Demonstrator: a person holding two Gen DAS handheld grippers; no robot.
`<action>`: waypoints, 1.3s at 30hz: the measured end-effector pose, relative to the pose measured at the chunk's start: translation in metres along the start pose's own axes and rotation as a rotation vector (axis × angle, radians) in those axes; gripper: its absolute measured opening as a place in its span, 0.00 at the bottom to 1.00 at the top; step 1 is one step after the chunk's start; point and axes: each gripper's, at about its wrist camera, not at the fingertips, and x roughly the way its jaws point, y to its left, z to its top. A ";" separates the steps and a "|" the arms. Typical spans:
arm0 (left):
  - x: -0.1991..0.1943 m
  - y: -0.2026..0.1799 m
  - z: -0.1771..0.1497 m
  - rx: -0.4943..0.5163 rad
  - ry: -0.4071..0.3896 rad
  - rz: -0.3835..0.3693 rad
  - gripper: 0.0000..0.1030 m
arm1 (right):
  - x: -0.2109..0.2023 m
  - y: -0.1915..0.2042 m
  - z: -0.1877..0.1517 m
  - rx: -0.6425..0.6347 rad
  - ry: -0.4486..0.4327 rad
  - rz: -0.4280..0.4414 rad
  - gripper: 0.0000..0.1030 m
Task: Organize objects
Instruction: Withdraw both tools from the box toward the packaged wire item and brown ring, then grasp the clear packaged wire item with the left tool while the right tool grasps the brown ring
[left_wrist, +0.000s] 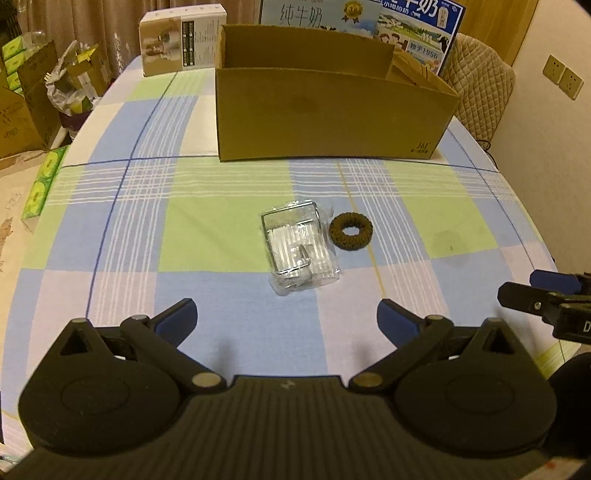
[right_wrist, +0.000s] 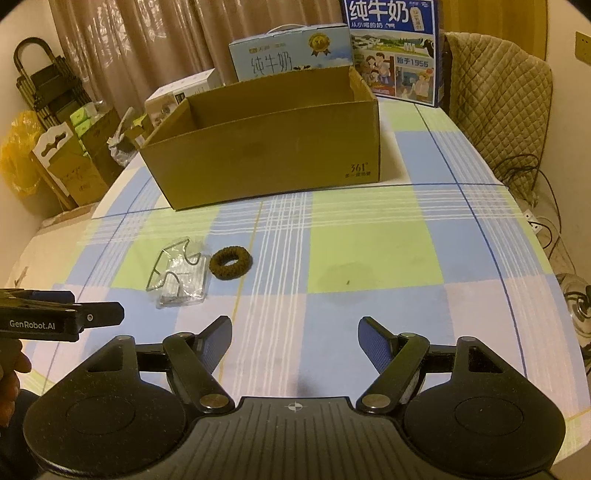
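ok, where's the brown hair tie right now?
The brown hair tie lies flat on the checked tablecloth, just right of the clear-bagged wire rack in the left wrist view, in front of the open cardboard box, ahead of both open grippers.

Plenty of bare tablecloth to move over on the right side. Only low stuff in the middle: a bagged wire rack with a brown hair tie just beside it. Further back, the open cardboard box blocks the way, with milk cartons standing behind it.
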 end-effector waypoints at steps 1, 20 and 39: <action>0.003 0.000 0.000 0.001 0.004 -0.001 0.98 | 0.002 0.001 0.000 -0.005 0.002 0.000 0.71; 0.075 0.003 0.030 -0.003 0.049 -0.005 0.65 | 0.062 -0.001 0.014 -0.053 0.049 0.015 0.71; 0.097 0.007 0.038 -0.009 0.063 -0.060 0.32 | 0.091 0.004 0.023 -0.065 0.073 0.031 0.71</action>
